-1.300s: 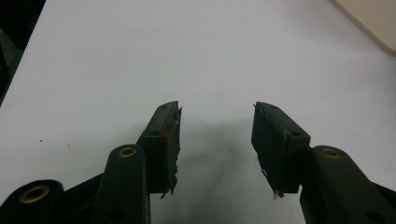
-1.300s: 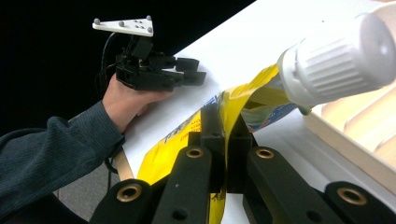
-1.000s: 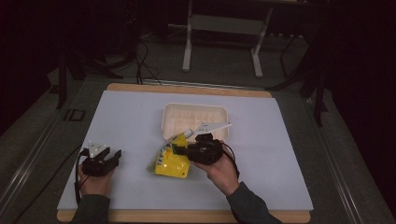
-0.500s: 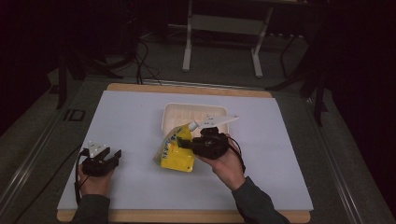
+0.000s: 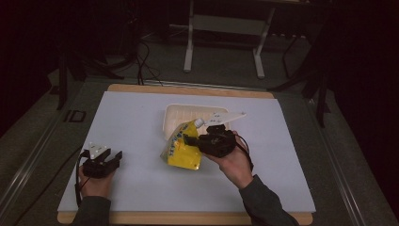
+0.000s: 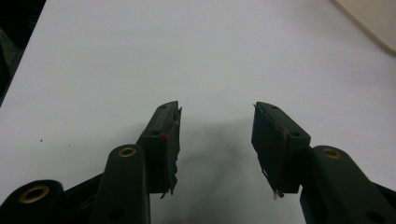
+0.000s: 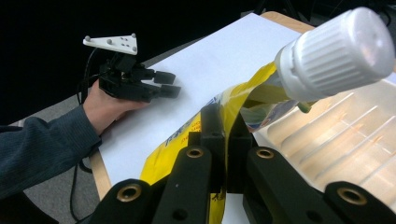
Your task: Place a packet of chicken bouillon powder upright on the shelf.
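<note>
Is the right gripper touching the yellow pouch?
Touching. In the right gripper view, the right gripper has its jaws shut on the yellow pouch, pinching its edge below the white cap.

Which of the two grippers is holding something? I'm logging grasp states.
The right gripper: its jaws are clamped on the yellow pouch with the white cap, beside the white tray. The left gripper rests open on the table, jaws apart with nothing between.

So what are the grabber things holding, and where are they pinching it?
The right gripper pinches the yellow plastic pouch with a white screw cap on its side edge, below the cap. The left gripper is open on the white table, holding nothing.
</note>
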{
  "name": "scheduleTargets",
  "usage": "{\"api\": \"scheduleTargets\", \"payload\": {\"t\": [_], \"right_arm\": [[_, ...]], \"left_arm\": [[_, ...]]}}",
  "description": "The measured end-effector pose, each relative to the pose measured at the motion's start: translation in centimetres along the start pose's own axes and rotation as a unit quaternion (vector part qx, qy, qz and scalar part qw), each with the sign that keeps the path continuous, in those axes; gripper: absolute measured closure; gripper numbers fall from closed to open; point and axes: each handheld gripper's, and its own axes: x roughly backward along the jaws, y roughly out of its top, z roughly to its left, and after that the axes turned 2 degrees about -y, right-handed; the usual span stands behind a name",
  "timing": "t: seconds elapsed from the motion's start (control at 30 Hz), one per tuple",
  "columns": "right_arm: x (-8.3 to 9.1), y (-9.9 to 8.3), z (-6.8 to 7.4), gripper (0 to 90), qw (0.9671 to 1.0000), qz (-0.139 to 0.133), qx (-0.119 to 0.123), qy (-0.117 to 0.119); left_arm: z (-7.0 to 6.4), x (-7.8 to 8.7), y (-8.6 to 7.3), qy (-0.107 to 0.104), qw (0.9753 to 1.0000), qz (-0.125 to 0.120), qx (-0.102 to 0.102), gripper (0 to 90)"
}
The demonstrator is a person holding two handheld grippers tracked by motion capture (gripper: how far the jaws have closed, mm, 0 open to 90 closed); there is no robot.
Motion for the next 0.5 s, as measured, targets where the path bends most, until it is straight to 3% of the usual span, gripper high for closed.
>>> {"api": "scheduleTargets", "payload": {"t": [0.5], "right_arm": [[1.4,1.2,-0.6,90.0,0.9994,0.006,0.021,-0.028]], "left_arm": [[0.0,0.0,0.0,0.000,1.0000,0.000,0.000,51.1]]}}
